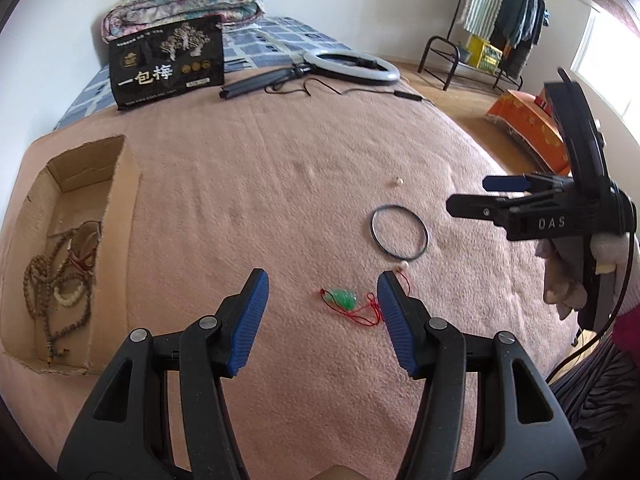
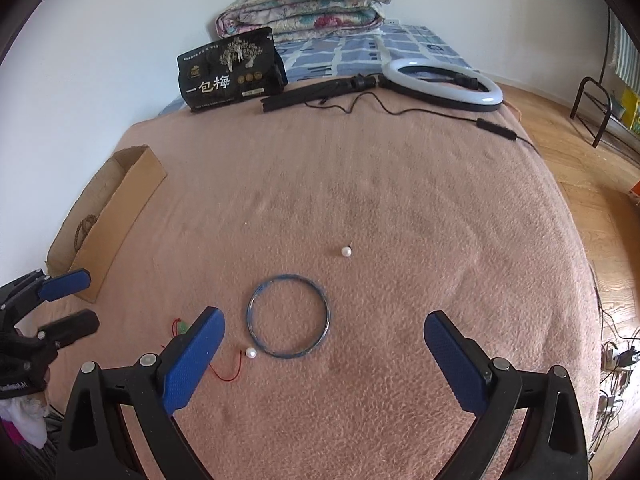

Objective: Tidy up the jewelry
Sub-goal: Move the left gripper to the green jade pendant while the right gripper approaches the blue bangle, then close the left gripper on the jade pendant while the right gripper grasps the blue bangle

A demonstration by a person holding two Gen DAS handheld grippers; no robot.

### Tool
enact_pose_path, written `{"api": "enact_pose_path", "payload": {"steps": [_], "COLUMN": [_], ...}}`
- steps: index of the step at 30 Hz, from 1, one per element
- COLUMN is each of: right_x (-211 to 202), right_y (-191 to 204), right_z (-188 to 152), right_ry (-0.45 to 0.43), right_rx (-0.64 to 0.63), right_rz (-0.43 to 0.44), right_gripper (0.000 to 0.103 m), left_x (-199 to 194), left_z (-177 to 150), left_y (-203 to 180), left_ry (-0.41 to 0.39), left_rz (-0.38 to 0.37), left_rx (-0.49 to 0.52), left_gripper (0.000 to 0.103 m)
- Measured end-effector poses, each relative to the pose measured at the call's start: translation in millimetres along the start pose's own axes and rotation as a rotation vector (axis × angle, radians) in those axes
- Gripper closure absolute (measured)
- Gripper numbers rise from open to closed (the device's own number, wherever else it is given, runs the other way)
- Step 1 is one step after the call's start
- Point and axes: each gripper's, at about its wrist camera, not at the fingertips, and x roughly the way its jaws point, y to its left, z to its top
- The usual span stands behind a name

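A green pendant on a red cord (image 1: pixel 343 298) lies on the pink blanket between the tips of my open left gripper (image 1: pixel 322 286). It also shows in the right wrist view (image 2: pixel 182 327), partly hidden by a finger. A blue bangle (image 1: pixel 399 237) (image 2: pixel 289 316) lies just beyond. One pearl (image 1: pixel 401 266) (image 2: pixel 251 353) sits by the bangle, another pearl (image 1: pixel 398 181) (image 2: pixel 345 251) lies farther off. My right gripper (image 2: pixel 322 334) is open and empty above the bangle; it also shows in the left wrist view (image 1: pixel 466 194). A cardboard box (image 1: pixel 120 216) (image 2: pixel 120 196) at the left holds bead strings (image 1: pixel 60 280).
A black snack bag (image 1: pixel 168 62) (image 2: pixel 230 70), a ring light (image 1: pixel 352 65) (image 2: pixel 442 82) with its cable, and a folded quilt (image 2: pixel 304 2) lie at the far end of the bed. The bed's edge drops to wooden floor (image 2: pixel 592 184) at the right.
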Motion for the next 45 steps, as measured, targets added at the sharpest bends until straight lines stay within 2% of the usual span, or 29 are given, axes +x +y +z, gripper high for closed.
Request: {"api": "enact_pose_path", "payload": {"steps": [8, 17, 30, 32, 41, 42, 43, 45], "right_x": [16.9, 35.3, 61.6, 63.0, 70.1, 71.1, 72.3, 73.5], "right_y": [-5.0, 2.5, 9.8, 9.6, 13.2, 14.3, 15.7, 18.8], "right_z": [-3.2, -1.1, 5.7, 5.7, 7.6, 7.2, 7.3, 6.5], "right_ry": [0.054, 0.09, 0.133, 0.135, 0.145, 0.147, 0.148, 0.152], "right_rx": [0.023, 0.025, 0.007, 0.007, -0.004, -0.008, -0.011, -0.021], "right_rz": [0.037, 0.057, 0.04, 0.039, 0.038, 0.037, 0.036, 0.034], "right_gripper": [0.005, 0.005, 0.005, 0.005, 0.005, 0.005, 0.005, 0.005], "left_x": [18.6, 34.8, 60.5, 64.7, 77.5, 79.2, 80.9, 84.0], "left_z": [-10.3, -13.1, -16.9, -18.1, -19.4, -19.8, -20.0, -20.4], "left_y": [-13.0, -14.9, -13.4, -14.0, -24.6, -25.8, -26.7, -27.2], "left_ry": [0.054, 0.091, 0.128, 0.137, 0.147, 0.149, 0.153, 0.157], "left_rz": [-0.011, -0.03, -0.035, -0.03, -0.018, -0.014, -0.012, -0.008], "left_rx": [0.052, 0.052, 0.052, 0.068, 0.138, 0.145, 0.149, 0.154], "left_gripper": [0.045, 0.045, 0.045, 0.051, 0.052, 0.053, 0.059, 0.061]}}
